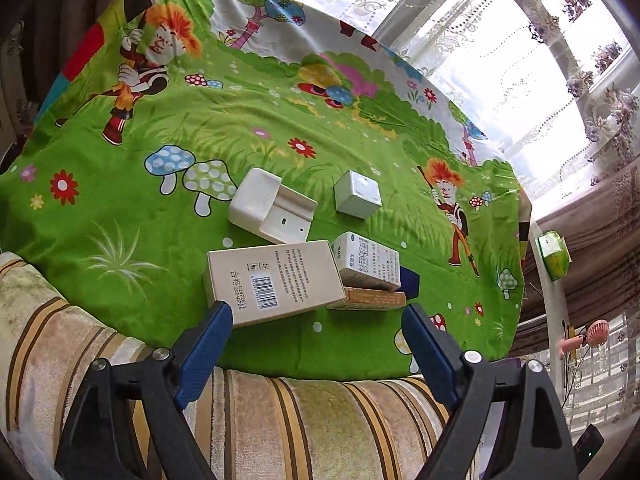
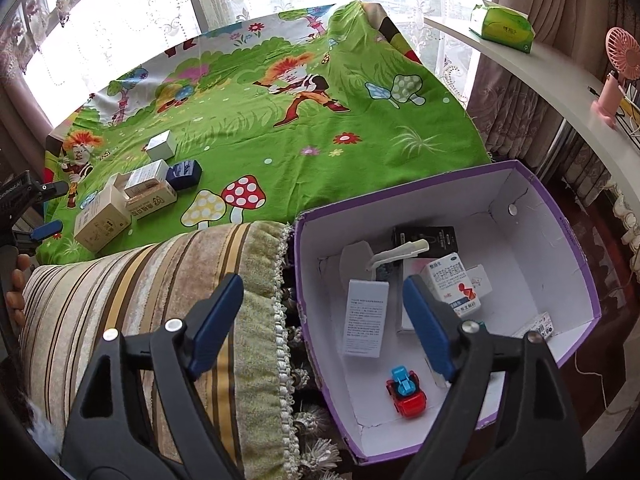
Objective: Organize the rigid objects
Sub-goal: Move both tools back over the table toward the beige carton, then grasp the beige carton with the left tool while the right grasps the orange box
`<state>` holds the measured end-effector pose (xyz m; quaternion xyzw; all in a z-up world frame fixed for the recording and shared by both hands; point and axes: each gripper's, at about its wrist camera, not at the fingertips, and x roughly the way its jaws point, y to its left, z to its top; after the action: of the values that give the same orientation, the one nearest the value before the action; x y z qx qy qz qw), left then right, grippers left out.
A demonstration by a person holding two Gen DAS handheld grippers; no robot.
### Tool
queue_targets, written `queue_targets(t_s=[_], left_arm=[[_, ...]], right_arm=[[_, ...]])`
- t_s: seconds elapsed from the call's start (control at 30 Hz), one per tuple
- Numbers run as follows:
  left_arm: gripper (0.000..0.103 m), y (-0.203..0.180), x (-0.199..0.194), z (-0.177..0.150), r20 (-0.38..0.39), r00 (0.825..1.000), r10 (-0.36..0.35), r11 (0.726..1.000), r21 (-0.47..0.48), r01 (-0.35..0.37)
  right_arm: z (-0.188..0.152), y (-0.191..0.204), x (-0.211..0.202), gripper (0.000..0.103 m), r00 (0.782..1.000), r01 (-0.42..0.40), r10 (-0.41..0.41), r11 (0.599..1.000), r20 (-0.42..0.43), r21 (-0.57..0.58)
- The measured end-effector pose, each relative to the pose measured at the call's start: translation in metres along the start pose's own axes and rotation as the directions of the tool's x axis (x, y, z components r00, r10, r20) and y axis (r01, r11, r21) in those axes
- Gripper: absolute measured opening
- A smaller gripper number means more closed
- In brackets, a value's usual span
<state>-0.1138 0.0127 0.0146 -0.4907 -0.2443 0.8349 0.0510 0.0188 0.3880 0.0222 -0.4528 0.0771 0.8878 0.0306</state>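
On the green cartoon cloth (image 1: 160, 240) lies a cluster of boxes. It holds a large cream box with a barcode (image 1: 272, 280), a white medicine box (image 1: 368, 260) on a tan box (image 1: 372, 300), and a dark blue box (image 1: 410, 280). A white plastic holder (image 1: 272, 210) and a white cube box (image 1: 357, 194) lie just beyond. My left gripper (image 1: 318, 312) is open just short of the cream box, holding nothing. My right gripper (image 2: 322, 284) is open and empty above the purple bin (image 2: 520, 208). In the bin lie a toy car (image 2: 406, 392), a white box (image 2: 366, 316), a medicine box (image 2: 456, 280) and a black box (image 2: 426, 238).
A striped cushion (image 2: 140, 280) runs between the cloth and the purple bin. A white shelf (image 2: 560, 92) at the right carries a green tissue pack (image 2: 504, 24) and a pink fan (image 2: 622, 52). Lace curtains and a window stand behind. A hand (image 2: 16, 280) shows at the left edge.
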Motion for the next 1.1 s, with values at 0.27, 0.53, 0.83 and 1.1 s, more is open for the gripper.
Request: queue_targets(t_s=[0.27, 0.53, 0.83, 1.1], left_arm=[[0.102, 0.0, 0.027, 0.013, -0.052, 0.993, 0.104, 0.992, -0.066, -0.107], [0.103, -0.006, 0.051, 0.022, -0.099, 0.97, 0.221, 0.971, -0.069, -0.228], [0.103, -0.001, 0.073, 0.017, -0.15, 0.956, 0.253, 0.961, -0.075, -0.266], [0.102, 0.001, 0.072, 0.019, -0.138, 0.964, 0.229, 0.973, -0.004, -0.232]], right_arm=[[0.013, 0.039, 0.015, 0.089, 0.999, -0.051, 0.05, 0.996, -0.014, -0.07], [0.026, 0.072, 0.027, 0.089, 0.997, -0.083, 0.08, 0.987, -0.022, -0.137], [0.039, 0.114, 0.047, 0.091, 0.992, -0.122, 0.114, 0.968, -0.052, -0.218], [0.049, 0.149, 0.072, 0.091, 0.989, -0.136, 0.114, 0.952, -0.093, -0.273]])
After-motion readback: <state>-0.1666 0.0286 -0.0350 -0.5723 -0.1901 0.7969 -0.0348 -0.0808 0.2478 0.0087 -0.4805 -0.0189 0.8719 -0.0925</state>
